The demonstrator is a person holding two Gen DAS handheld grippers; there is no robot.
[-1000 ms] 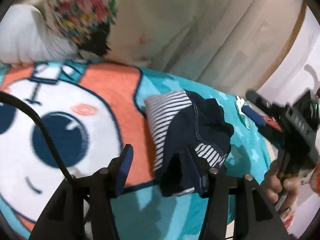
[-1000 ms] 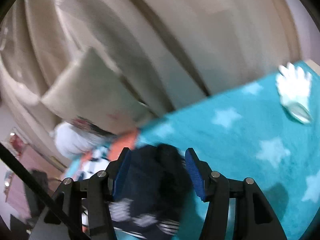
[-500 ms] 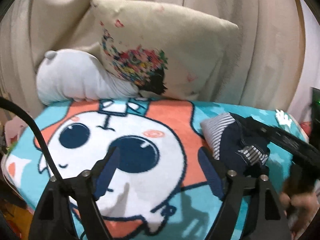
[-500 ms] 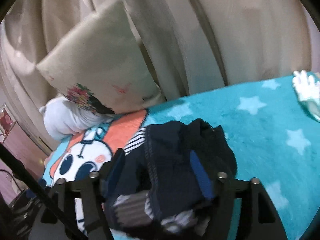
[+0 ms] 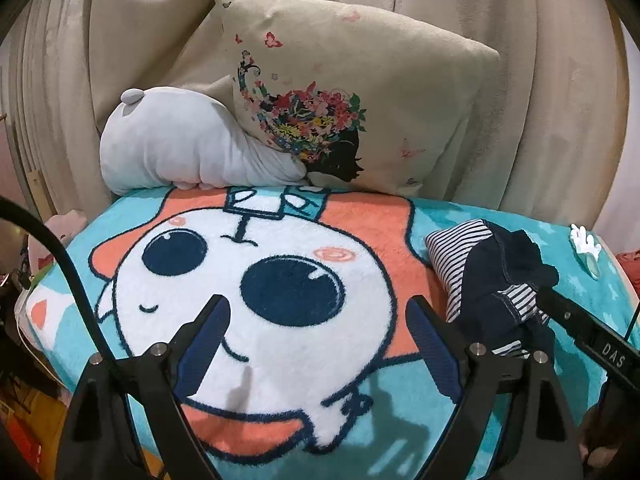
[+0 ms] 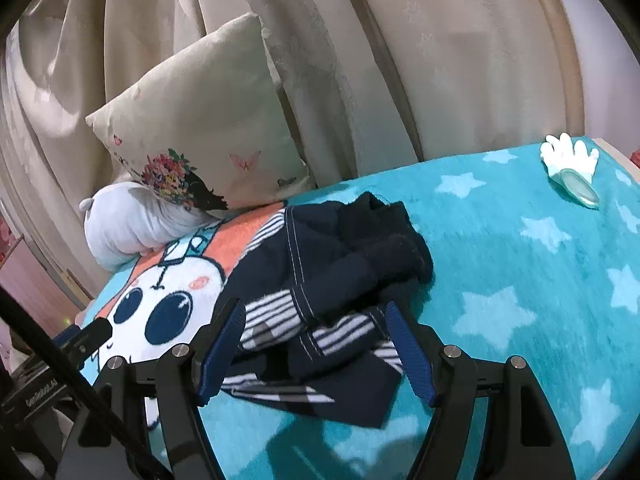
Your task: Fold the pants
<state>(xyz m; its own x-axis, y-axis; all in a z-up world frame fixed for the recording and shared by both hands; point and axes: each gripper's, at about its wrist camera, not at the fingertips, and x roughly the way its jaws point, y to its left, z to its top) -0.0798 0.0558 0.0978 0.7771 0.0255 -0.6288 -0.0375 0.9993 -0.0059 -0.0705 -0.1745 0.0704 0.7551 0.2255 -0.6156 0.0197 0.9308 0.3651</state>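
The navy pants [image 6: 332,276] lie in a rumpled heap on the blanket [image 6: 520,264], just right of its cartoon face [image 5: 256,288]. Both grippers, left [image 5: 316,344] and right [image 6: 316,344], hang spread-jawed and empty; folding looks unfinished.

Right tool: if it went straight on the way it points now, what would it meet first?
Most likely the crumpled navy pants. The right tool is open with the heap lying between and just beyond its fingers, on the teal blanket. Depth is hard to judge in the fisheye.
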